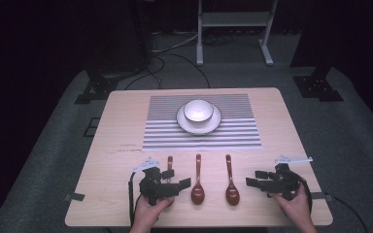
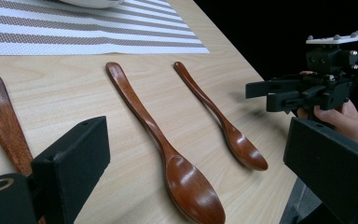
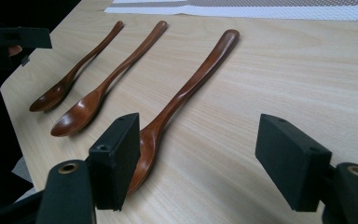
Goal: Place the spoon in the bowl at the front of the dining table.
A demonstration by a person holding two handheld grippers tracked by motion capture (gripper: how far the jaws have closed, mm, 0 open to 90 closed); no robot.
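Left claw: my left claw (image 1: 167, 183) sits low over the near left of the table (image 1: 126, 126), jaws spread and holding nothing; it points rightward, toward the row of spoons.
Right claw: my right claw (image 1: 260, 183) mirrors it at the near right, jaws spread wide and empty, aimed left at the same row.
Spoons: three brown wooden spoons lie side by side between my claws, bowls toward me, handles away; the left spoon (image 1: 169, 162) is partly under my left claw, the middle spoon (image 1: 197, 182) and right spoon (image 1: 231, 182) lie clear.
Why so: I judge the even row gives each handle room for a jaw on either side.
Bowl: a white bowl (image 1: 197, 110) rests on a white plate (image 1: 216, 121) on the striped mat (image 1: 243, 131), well apart from the spoons.
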